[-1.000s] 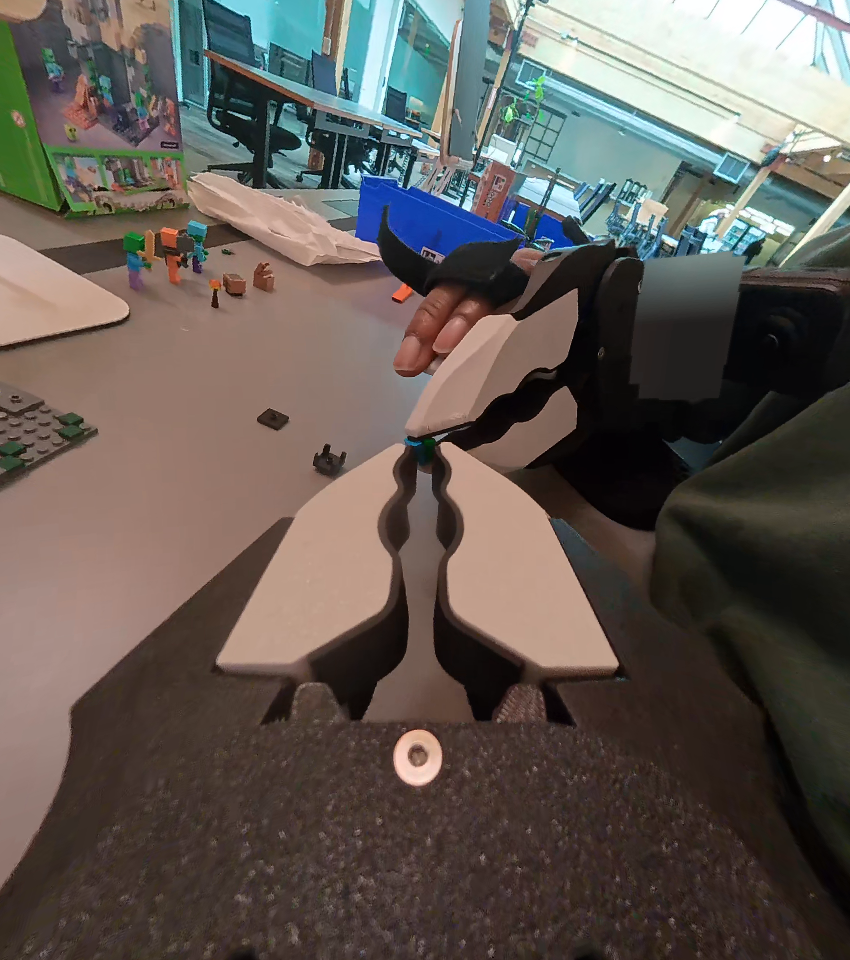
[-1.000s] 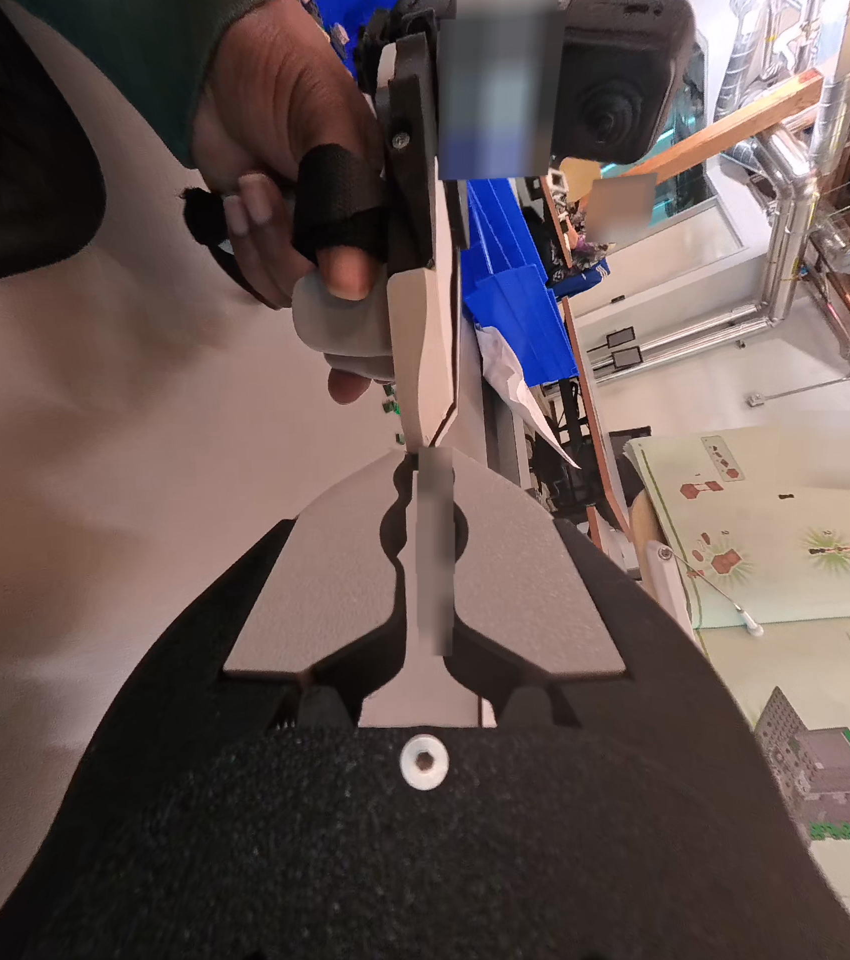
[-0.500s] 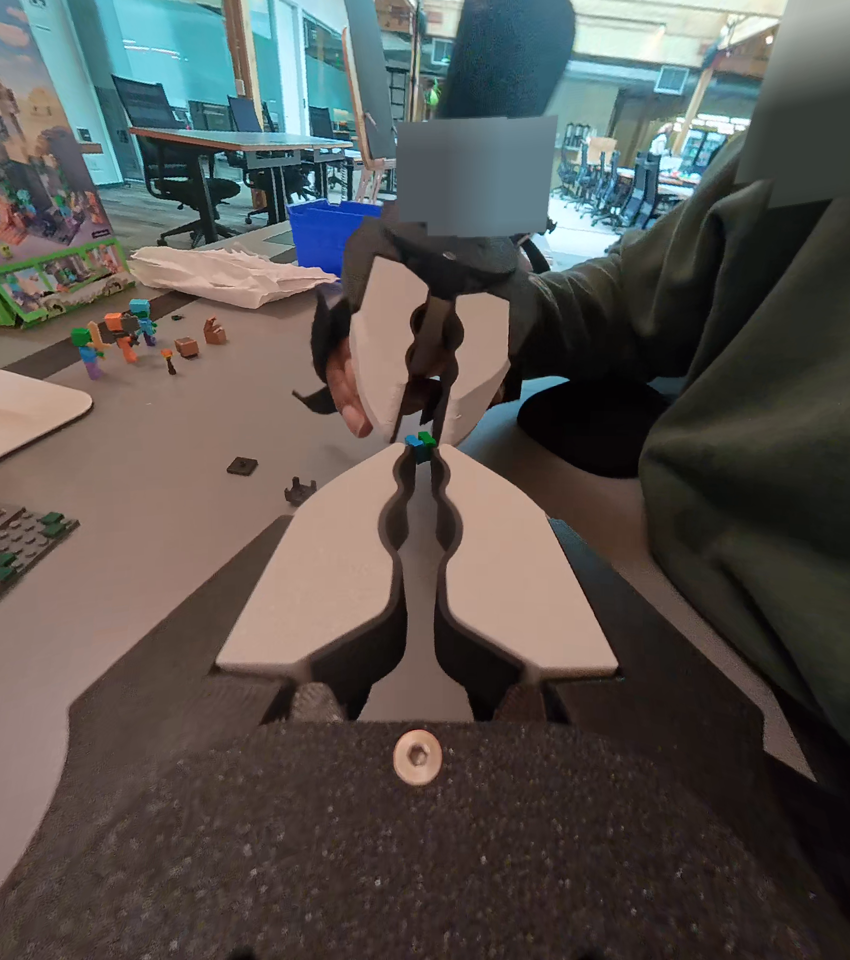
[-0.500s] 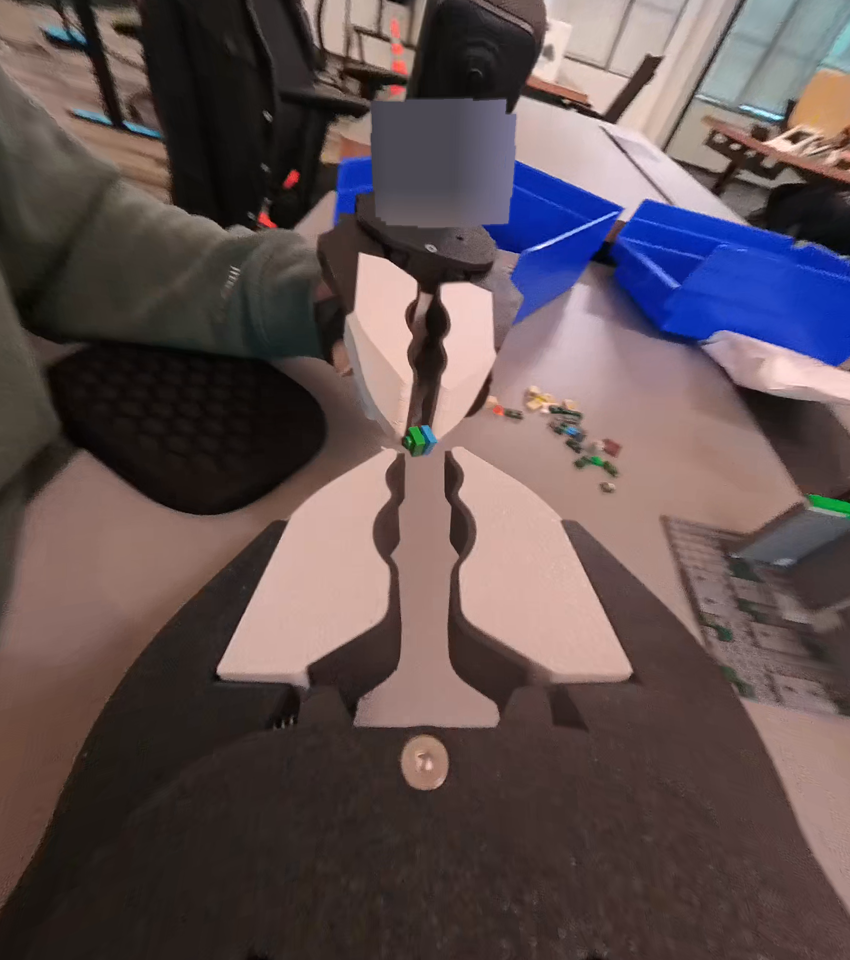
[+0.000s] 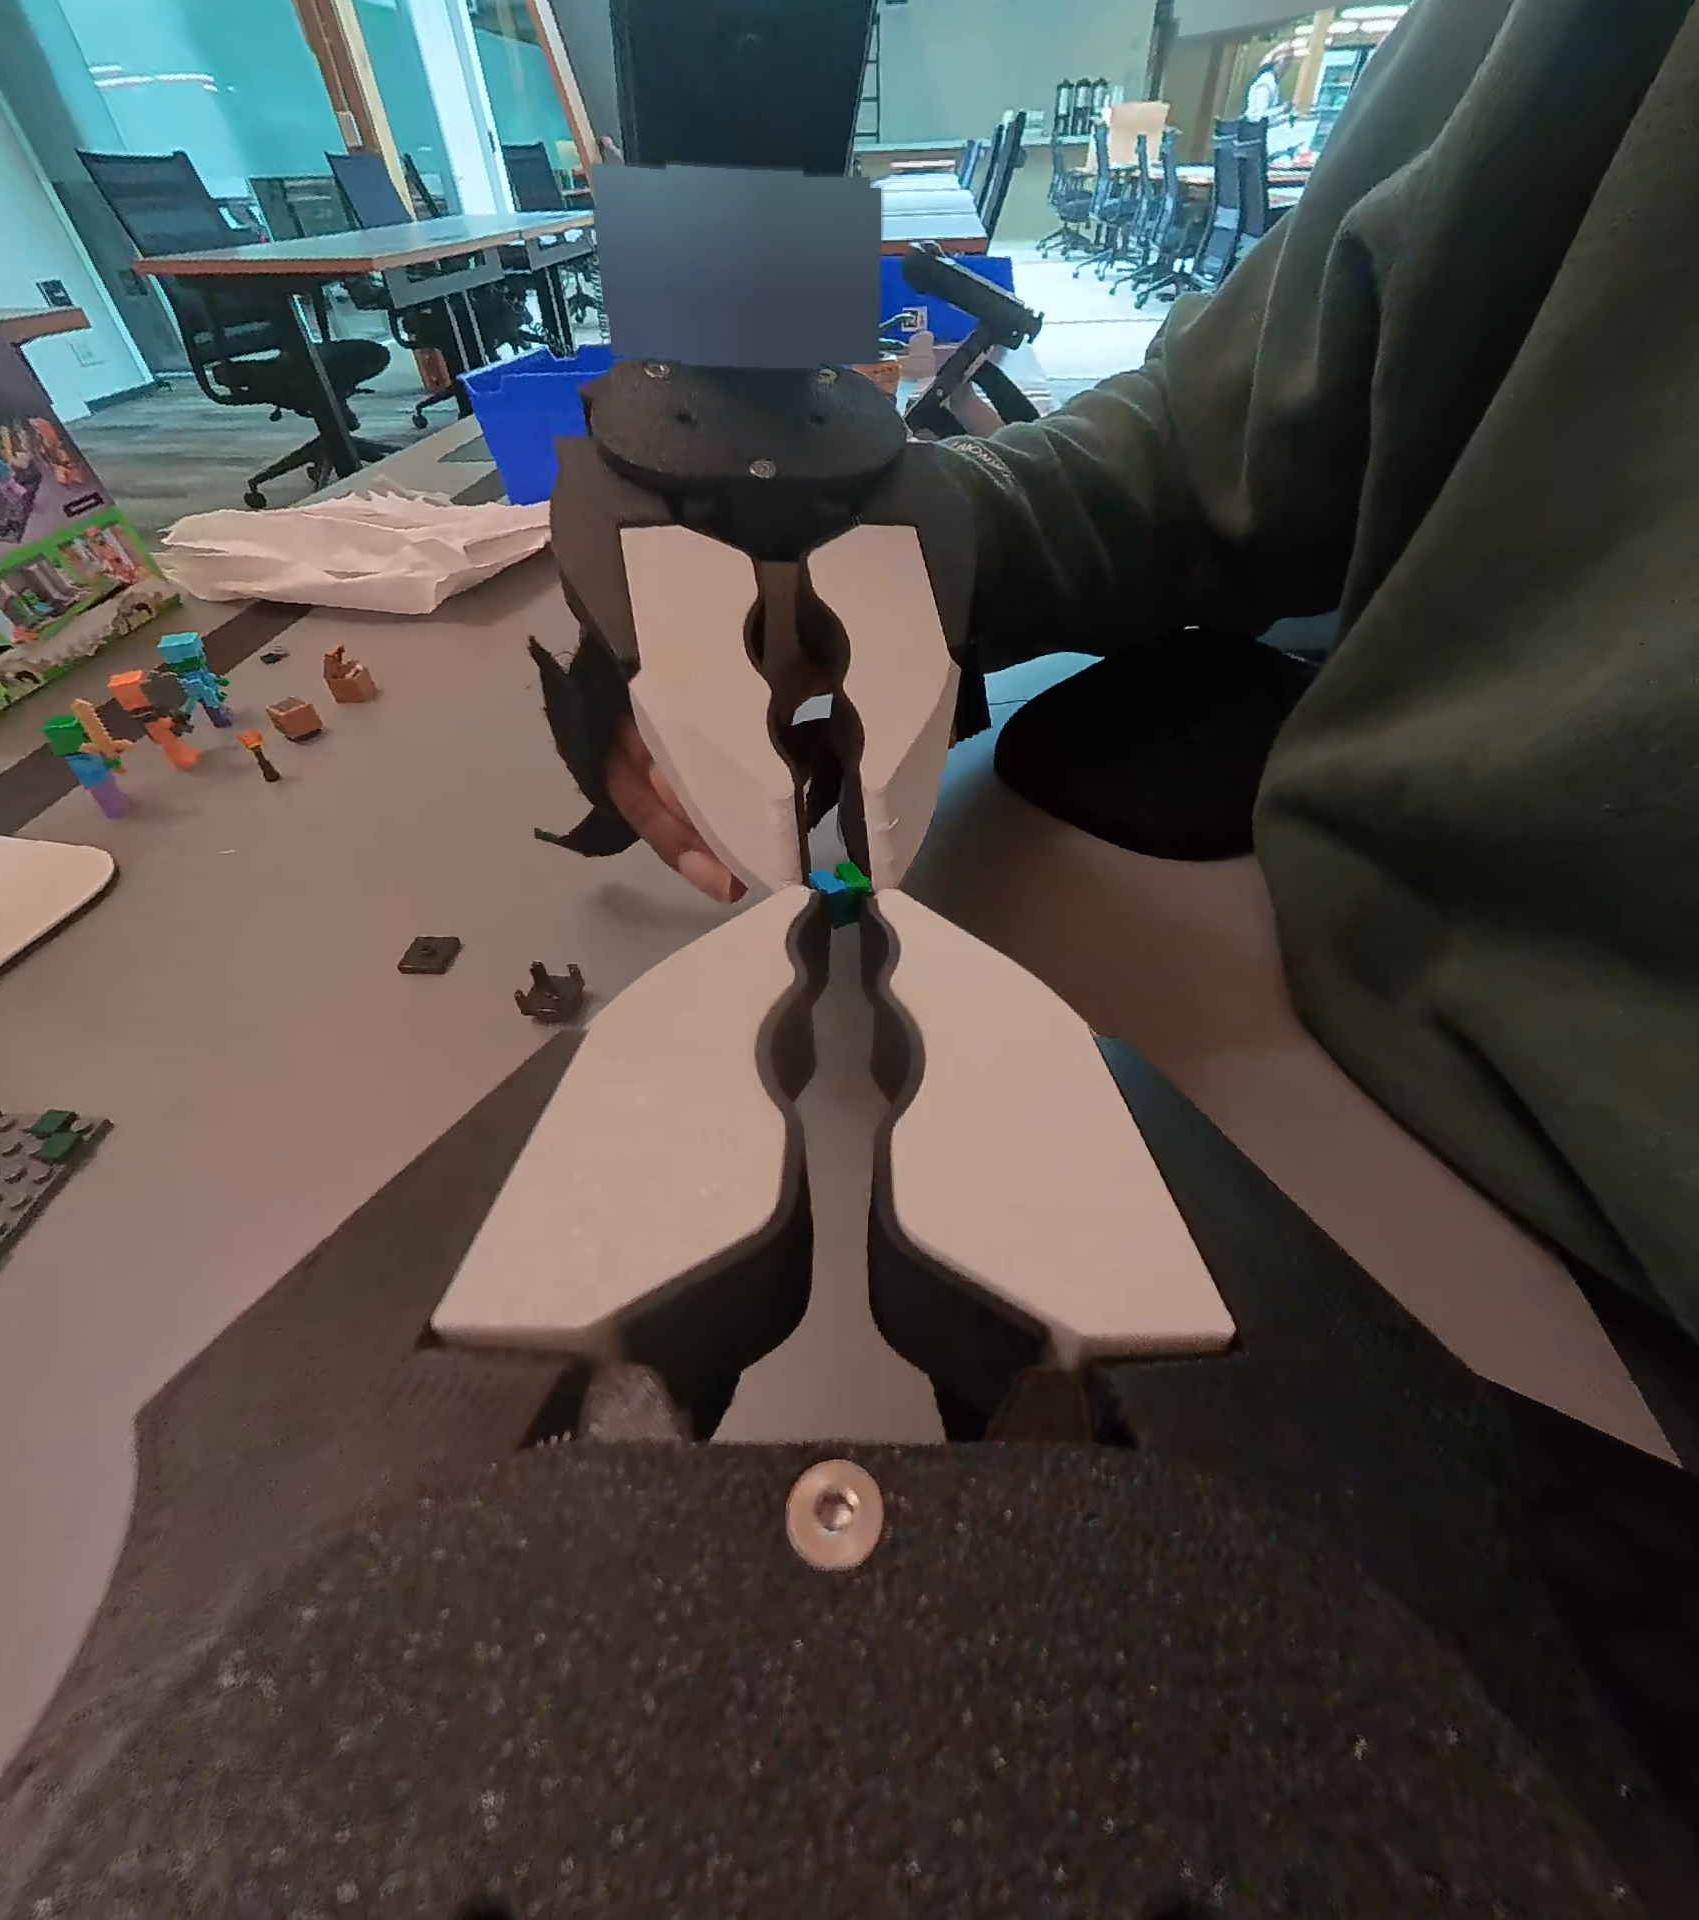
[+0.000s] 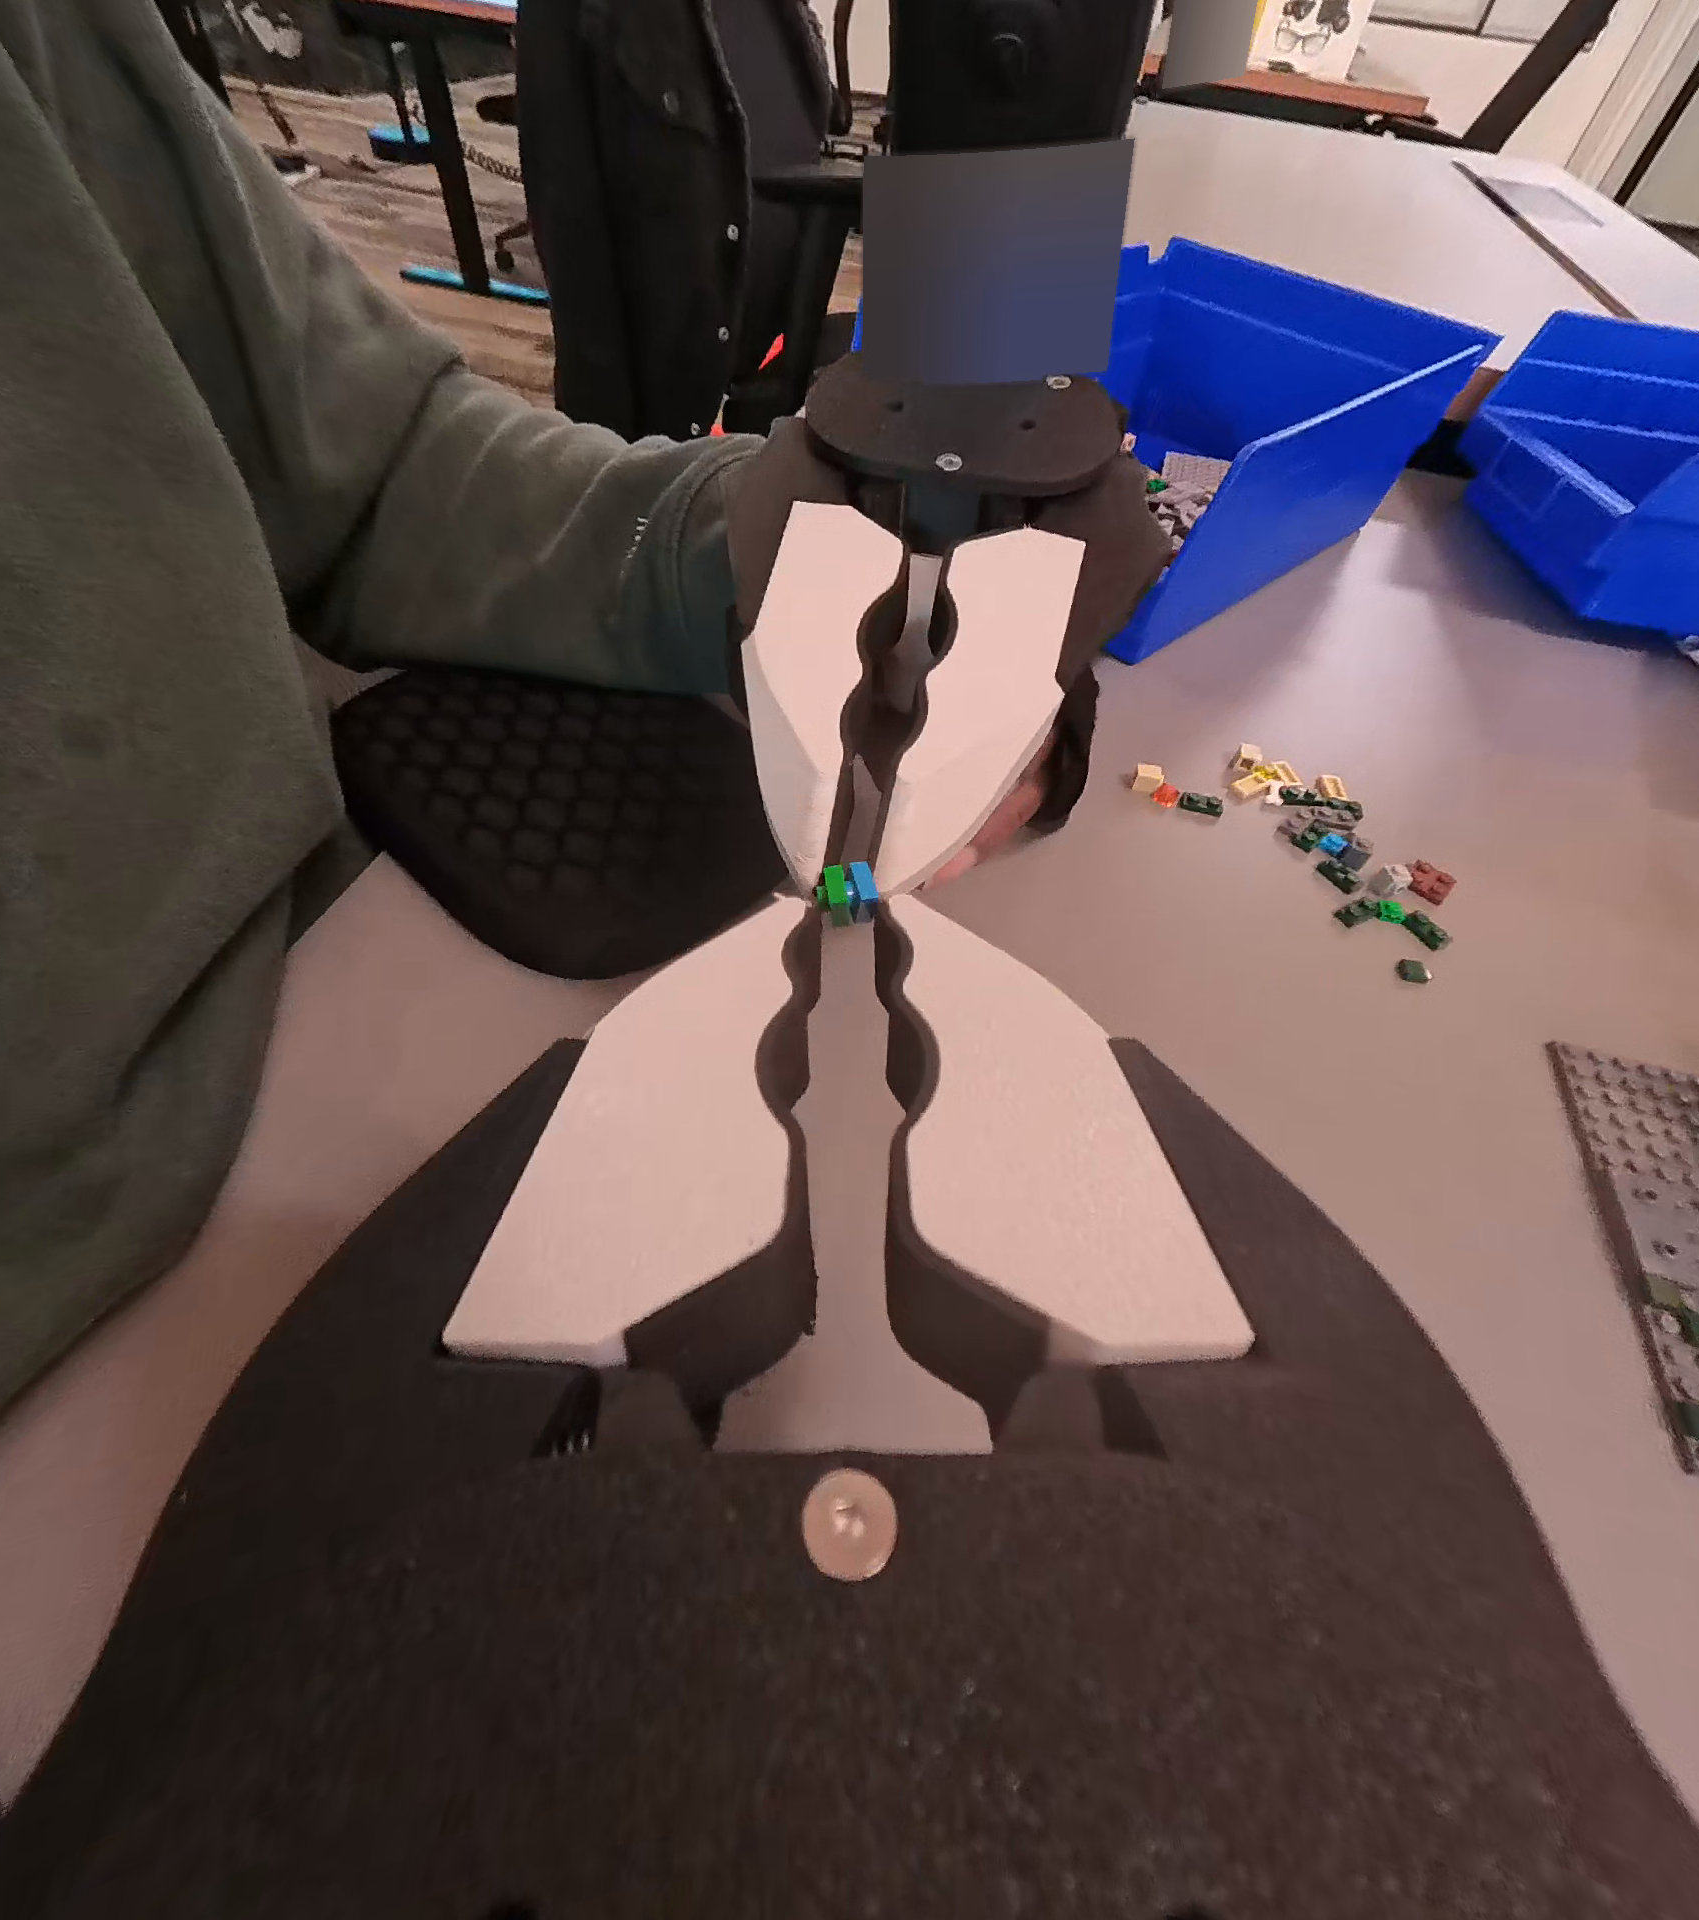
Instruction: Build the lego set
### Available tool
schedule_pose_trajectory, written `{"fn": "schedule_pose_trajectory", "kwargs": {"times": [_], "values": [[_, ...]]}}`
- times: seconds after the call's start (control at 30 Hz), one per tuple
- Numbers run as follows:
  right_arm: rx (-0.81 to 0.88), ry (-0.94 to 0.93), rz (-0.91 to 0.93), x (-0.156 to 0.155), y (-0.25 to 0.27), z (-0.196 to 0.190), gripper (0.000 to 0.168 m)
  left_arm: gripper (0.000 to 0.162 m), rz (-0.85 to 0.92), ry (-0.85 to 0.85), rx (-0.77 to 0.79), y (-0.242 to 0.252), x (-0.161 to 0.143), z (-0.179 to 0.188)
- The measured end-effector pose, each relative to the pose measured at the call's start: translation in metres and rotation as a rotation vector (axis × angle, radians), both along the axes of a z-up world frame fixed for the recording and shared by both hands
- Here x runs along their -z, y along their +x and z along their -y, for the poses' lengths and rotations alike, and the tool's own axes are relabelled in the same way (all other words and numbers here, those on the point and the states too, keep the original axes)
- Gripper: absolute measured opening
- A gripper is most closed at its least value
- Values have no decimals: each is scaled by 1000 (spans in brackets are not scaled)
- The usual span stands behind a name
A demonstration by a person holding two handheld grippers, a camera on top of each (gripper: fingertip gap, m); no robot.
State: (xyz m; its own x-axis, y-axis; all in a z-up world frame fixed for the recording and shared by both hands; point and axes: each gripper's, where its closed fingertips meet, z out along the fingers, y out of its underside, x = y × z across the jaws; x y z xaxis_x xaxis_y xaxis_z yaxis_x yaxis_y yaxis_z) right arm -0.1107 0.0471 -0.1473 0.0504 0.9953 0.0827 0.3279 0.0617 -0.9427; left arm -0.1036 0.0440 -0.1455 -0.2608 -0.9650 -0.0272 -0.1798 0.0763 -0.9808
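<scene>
Change: half a second ago the two grippers already met tip to tip; since then the right gripper (image 5: 829, 868) has squared up and drawn closer to the left gripper (image 5: 837, 914), and a second ago it lay turned on its side
Brick: a small green-and-blue stack (image 5: 840, 891) sits exactly where the tips meet, above the table (image 5: 305, 1039), apart from it
Left gripper: jaws nearly together, pinching the brick stack at the very tips
Right gripper: in its own view (image 6: 845, 920) the tips reach the stack (image 6: 847, 894) from the opposite side; cannot tell whether they grip it or merely touch
Step, as I judge: pressing or passing the two tiny pieces between grippers
Doing it well: keep both tools on one line; push straight along the studs; no twist, or the stack may pop out
Elsewhere: loose bricks (image 6: 1323, 831) and the baseplate (image 6: 1676, 1247) lie to the right; minifigures (image 5: 138, 727) lie to the left
</scene>
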Motion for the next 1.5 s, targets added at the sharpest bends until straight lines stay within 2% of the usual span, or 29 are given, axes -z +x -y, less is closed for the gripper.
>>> {"fn": "schedule_pose_trajectory", "kwargs": {"times": [0.93, 1.1, 1.5], "values": [[61, 61, 79, 17, 6, -2, 4, 6, -60, -8, 1, 6, 14, 0], [59, 67, 91, 19, 5, -2, 0, 7, -54, -11, -9, 6, 13, -2], [94, 44, 54, 15, 6, -8, 3, 6, -13, -44, -29, 4, 7, -7]]}}
